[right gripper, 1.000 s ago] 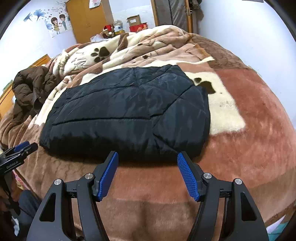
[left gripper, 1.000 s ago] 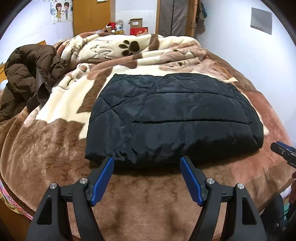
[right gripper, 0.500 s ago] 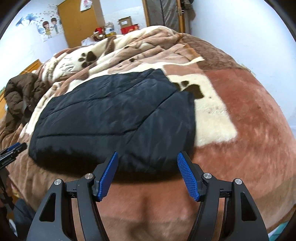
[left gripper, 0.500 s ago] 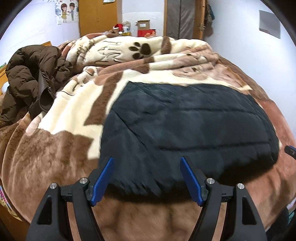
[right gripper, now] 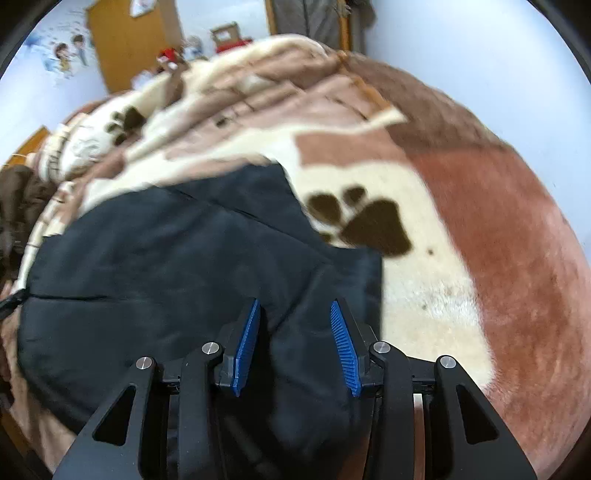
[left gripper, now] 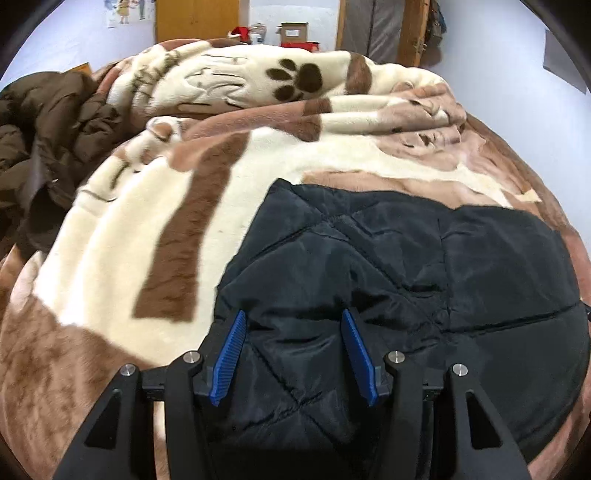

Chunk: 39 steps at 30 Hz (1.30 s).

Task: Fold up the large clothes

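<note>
A black quilted jacket (left gripper: 443, 277) lies folded flat on a bed covered by a brown and cream paw-print blanket (left gripper: 110, 240). My left gripper (left gripper: 293, 314) is down over the jacket's near left corner. Its jaws are closing, with puckered black fabric between the blue pads (left gripper: 229, 354), which still stand apart. In the right wrist view the same jacket (right gripper: 166, 258) fills the left half. My right gripper (right gripper: 294, 303) is over its near right corner, jaws closing with fabric between them. The jacket's near edge is hidden under both grippers.
A crumpled dark brown puffer coat (left gripper: 48, 129) is heaped at the bed's left side. The blanket (right gripper: 498, 240) is bunched in ridges toward the far end. Beyond the bed stand a wooden wardrobe (left gripper: 199, 18) and cardboard boxes (left gripper: 293, 31). White walls close in on the right.
Both grippers have moved forward and down from in front of the jacket's near edge onto its near corners. Both pairs of jaws have narrowed around the fabric.
</note>
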Motion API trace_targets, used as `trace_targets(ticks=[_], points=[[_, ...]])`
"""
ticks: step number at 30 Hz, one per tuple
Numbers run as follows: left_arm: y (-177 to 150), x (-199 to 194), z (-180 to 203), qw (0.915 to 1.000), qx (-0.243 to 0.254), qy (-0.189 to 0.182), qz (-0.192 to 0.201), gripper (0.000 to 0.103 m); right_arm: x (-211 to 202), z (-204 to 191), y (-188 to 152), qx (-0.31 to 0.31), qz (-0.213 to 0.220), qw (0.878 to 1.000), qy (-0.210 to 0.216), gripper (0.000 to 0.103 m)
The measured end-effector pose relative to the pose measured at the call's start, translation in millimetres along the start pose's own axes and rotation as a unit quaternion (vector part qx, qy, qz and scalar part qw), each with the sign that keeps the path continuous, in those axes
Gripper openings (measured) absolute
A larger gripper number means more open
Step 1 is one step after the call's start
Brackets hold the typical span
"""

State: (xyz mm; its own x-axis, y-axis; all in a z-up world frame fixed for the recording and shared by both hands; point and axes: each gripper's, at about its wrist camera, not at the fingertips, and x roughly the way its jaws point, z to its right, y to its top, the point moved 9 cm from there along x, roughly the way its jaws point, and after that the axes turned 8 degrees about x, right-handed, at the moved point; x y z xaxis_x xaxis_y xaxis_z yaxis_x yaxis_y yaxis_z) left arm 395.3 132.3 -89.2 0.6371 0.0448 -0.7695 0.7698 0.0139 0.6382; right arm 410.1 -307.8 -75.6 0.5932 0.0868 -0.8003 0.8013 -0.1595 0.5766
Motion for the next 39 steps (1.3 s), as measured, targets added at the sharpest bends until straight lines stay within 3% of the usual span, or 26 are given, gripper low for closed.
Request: trace_targets(ticks=[3,7,12,14,16,22,30,39], points=[[2.8,10.2,8.5,0.9999,0.015,-0.002,0.007,0.057,6.6,8.8,-9.7,0.017,-0.006,1.0,0.014,0.041],[6.6,14.4,7.3,0.9999,0.013,-0.006,0.003,0.057,3.2,4.4,-9.3,0.002,-0.001,1.0,0.001,0.042],[4.9,-25.4,-7.3,0.9995,-0.008,-0.017,0.027,0.057,-33.9,-0.9,-4.0,-0.003,0.022,1.0,0.011,0.044],[-4.2,-40.8,-22.5,0.999,-0.023,-0.007,0.038,0.057,-44.5,0.4,-9.7,-0.007,0.024,0.999,0.025,0.054],[-16.8,-43.8,-36.6,0.9986,-0.042,0.0,0.034,0.057,-46.1,6.8,-20.7,-0.01,0.018,1.0,0.022,0.056],[-53.3,-20.6,-55.3,0.9966,-0.083,-0.001,-0.005,0.06,-24.8,23.8,-37.4,0.019,-0.016,0.999,0.028,0.057],[-38.7,-14.2,-50.2,0.9975,-0.07,-0.004,0.005,0.059,-32.7,13.2,-27.1,0.003,-0.006,1.0,0.019,0.057],[-48.3,20.1,-48.1,0.9965,-0.074,-0.035,-0.018,0.073,7.2,22.8,-34.9,0.027,-0.042,0.998,0.037,0.064]])
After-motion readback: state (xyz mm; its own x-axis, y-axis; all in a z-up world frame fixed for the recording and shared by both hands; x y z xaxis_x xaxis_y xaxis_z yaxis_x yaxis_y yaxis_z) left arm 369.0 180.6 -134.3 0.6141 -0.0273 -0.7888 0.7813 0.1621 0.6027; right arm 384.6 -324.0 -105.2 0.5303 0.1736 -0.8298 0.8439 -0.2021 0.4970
